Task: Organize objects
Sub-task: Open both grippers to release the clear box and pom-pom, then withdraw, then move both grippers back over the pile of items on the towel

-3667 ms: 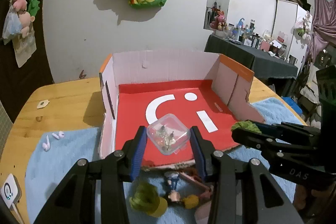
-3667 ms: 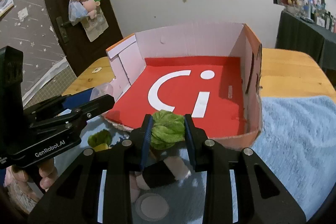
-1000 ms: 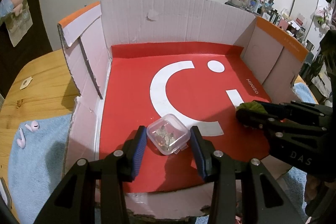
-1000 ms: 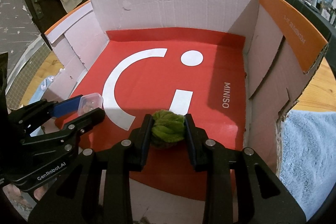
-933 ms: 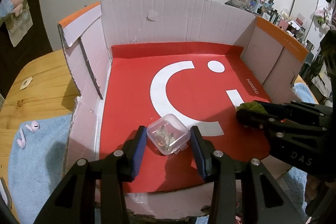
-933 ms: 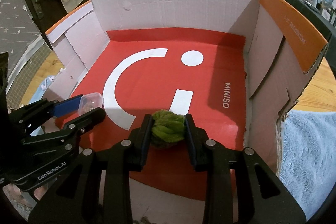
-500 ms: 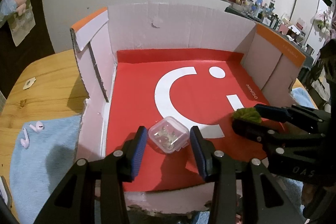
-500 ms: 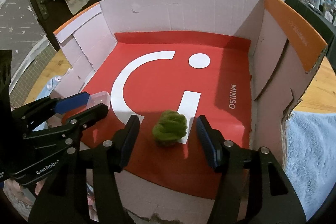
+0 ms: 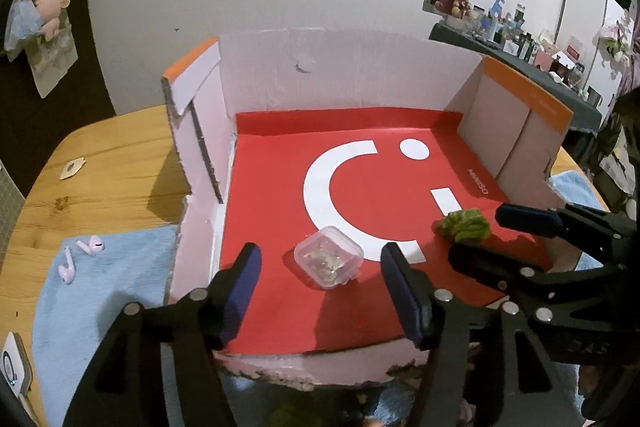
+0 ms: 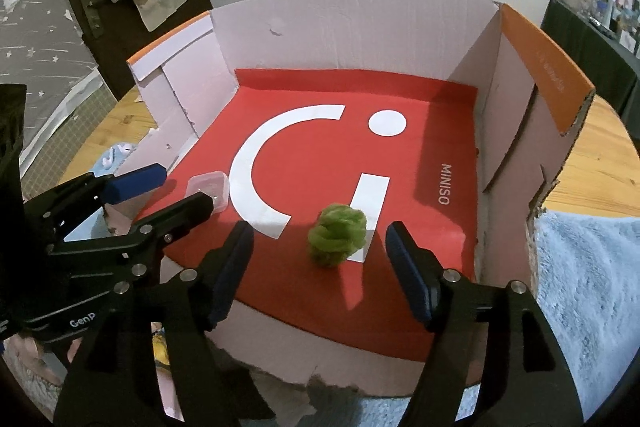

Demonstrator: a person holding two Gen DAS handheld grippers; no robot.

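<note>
left gripper point(image 9: 320, 267): we've got it spread wide, holding nothing
clear case point(image 9: 329, 257): sits between its tips, on the box point(image 9: 360, 75) floor, not touched
right gripper point(image 10: 320, 247): also wide open, empty
green ball point(image 10: 337, 239): just ahead between those tips, on the floor, right of the case
nearer hand: each gripper to its own item

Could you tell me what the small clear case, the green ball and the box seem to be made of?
Small clear case: likely hard glossy plastic, transparent, small pieces visible inside.
Green ball: looks like wool or yarn, matte, with fuzzy wound strands.
Box: corrugated cardboard, matte, with torn ragged edges and a printed red floor.
</note>
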